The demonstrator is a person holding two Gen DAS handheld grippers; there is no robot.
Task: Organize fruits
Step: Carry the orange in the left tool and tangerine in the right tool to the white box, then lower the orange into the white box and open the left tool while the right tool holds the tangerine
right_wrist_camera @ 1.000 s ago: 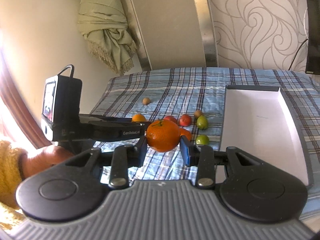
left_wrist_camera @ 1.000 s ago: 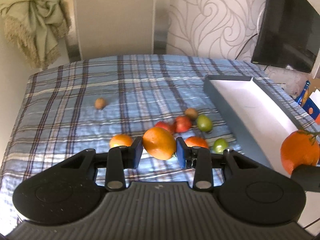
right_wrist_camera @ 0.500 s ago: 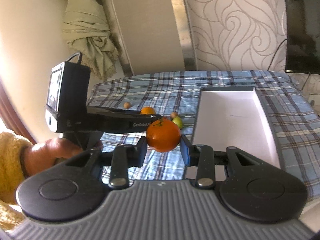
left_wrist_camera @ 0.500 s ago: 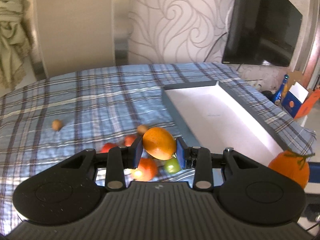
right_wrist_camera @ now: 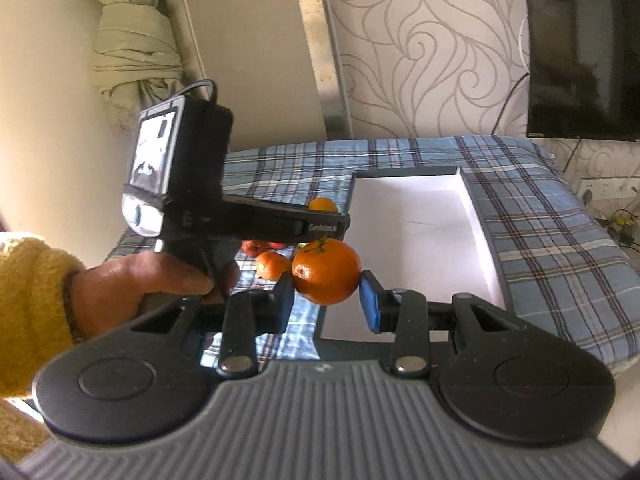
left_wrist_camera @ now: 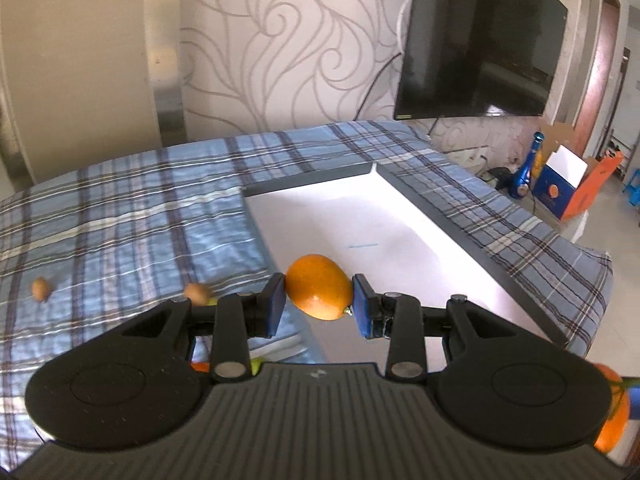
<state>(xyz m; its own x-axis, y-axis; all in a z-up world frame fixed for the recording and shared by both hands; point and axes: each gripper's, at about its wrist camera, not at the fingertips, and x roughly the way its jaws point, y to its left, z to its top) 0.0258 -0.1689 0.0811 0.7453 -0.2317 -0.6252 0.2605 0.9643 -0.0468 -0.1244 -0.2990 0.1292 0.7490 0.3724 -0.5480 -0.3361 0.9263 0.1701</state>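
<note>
Left gripper (left_wrist_camera: 319, 305) fingers clamp an oval orange fruit (left_wrist_camera: 319, 297) above the white tray (left_wrist_camera: 404, 248); right gripper (right_wrist_camera: 326, 298) pinches a stemmed tangerine (right_wrist_camera: 326, 271) at its near-left corner. Lower both inside the rim before releasing, spaced apart.

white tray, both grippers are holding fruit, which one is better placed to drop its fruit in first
Left, probably. The left gripper holds its orange fruit against the white tray floor, while the right gripper's tangerine sits nearer the tray's near-left corner.
</note>
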